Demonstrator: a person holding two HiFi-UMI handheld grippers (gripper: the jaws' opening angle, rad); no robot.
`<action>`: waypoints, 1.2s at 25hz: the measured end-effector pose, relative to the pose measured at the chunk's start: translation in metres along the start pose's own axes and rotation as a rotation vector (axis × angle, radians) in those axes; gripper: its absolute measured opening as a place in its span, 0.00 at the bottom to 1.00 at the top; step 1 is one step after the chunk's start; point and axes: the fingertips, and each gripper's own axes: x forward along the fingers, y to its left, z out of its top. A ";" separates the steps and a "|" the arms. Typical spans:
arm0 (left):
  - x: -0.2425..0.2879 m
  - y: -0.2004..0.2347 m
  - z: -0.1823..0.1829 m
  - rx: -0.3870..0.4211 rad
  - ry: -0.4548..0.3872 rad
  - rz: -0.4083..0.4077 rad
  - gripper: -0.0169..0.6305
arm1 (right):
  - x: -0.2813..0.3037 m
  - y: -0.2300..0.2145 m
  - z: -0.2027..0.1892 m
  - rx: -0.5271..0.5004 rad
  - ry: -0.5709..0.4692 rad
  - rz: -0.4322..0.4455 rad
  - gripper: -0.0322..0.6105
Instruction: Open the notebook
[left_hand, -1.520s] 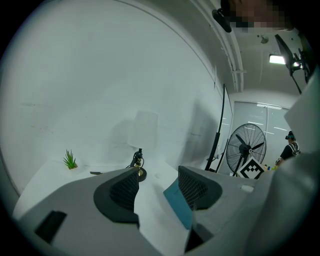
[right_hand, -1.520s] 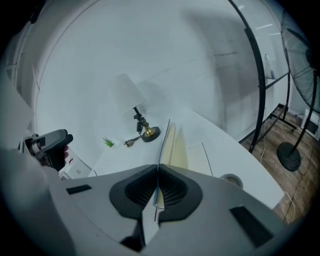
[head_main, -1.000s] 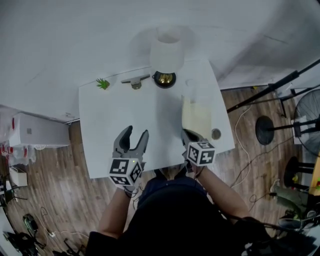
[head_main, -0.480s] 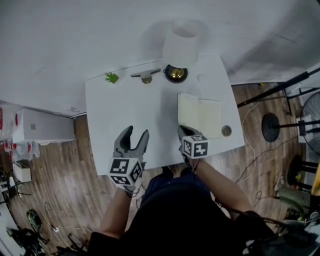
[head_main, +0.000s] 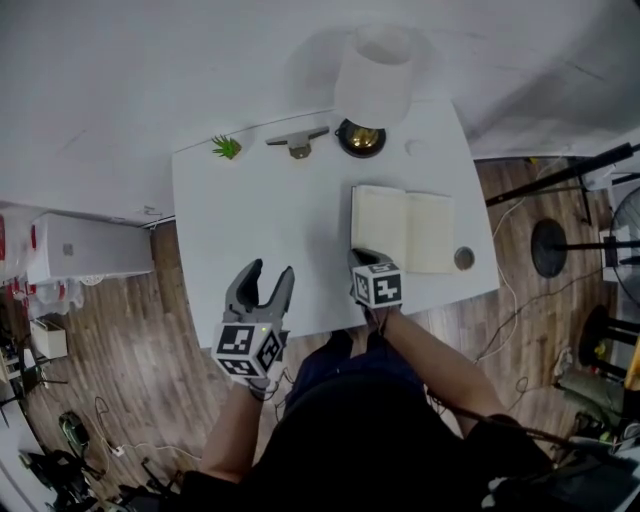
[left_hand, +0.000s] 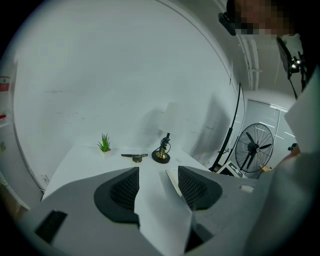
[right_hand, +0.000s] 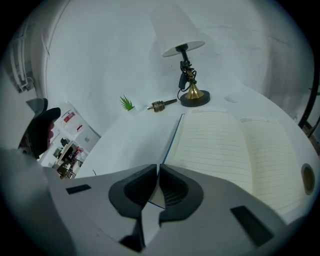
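The notebook (head_main: 405, 228) lies open and flat on the right half of the white table (head_main: 250, 220), its lined cream pages (right_hand: 225, 150) facing up. My right gripper (head_main: 360, 258) is at the notebook's near-left corner. Its jaws (right_hand: 157, 172) are a narrow slit apart and opening; the corner of the left page shows in the gap, and the pads do not press it. My left gripper (head_main: 270, 272) hangs open over the table's near edge, left of the notebook, with nothing between its fingers (left_hand: 158, 172).
At the table's far edge stand a lamp (head_main: 375, 75) with a brass base (head_main: 360, 138), a small green plant (head_main: 226, 147) and a metal tool (head_main: 297, 143). A small round brass piece (head_main: 464, 258) sits right of the notebook. Stands and a fan (head_main: 625, 240) are on the floor to the right.
The notebook's left side went from standing up to lying flat on the table. Both grippers sank and drew back toward the near edge.
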 end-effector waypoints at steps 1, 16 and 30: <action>0.001 0.000 -0.001 -0.003 0.002 -0.001 0.40 | 0.002 0.001 -0.001 -0.006 0.003 0.004 0.09; 0.023 -0.041 0.027 0.026 -0.059 -0.058 0.40 | -0.102 -0.031 0.080 -0.001 -0.288 -0.040 0.16; 0.032 -0.112 0.118 0.129 -0.239 -0.085 0.39 | -0.285 -0.056 0.195 -0.201 -0.724 -0.144 0.13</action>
